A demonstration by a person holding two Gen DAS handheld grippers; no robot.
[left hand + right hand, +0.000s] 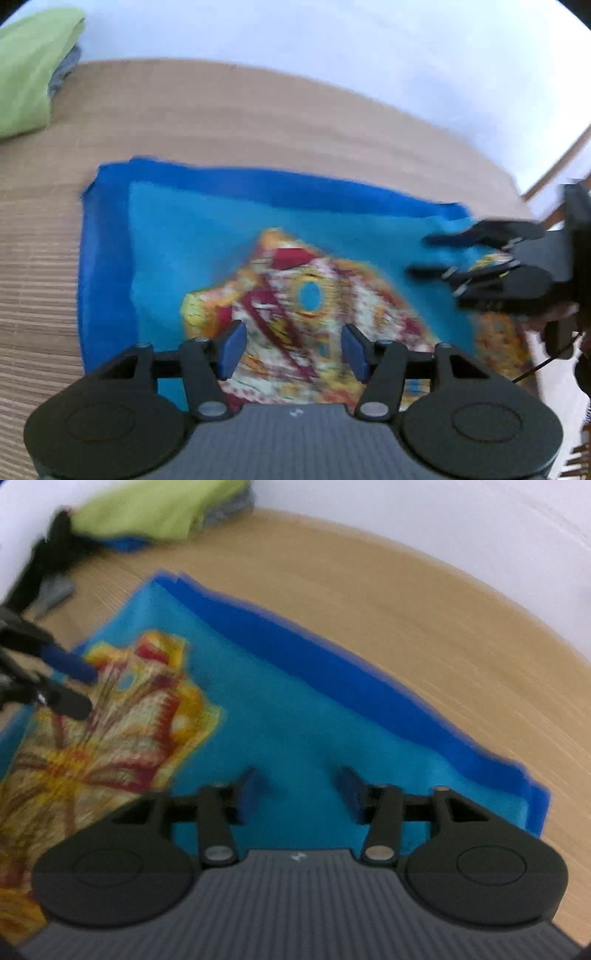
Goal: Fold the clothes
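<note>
the blue shirt [221, 236] lies flat on the wooden table [258, 118], print side up, a yellow and red picture [295, 295] in its middle and a darker blue band [258, 181] showing along its far and left edges, as if a layer is already turned under or over there. both views are smeared, so i can't be sure how many layers there are.

the left tool [293, 349] hangs just over the print, its jaws spread with nothing between them. the right tool [297, 794] is over the plain blue cloth to the right of the print, jaws likewise apart and empty.

the flat shirt would fit a fold just laid down or one about to be taken up. for a clean fold, i'd judge each tool should pinch an edge or corner, not the middle, catch all layers together, lift evenly and lay edge to edge.

beyond the left tool, far to its left, a green cloth [33, 70] sits piled on other clothes by the wall [332, 44].
</note>
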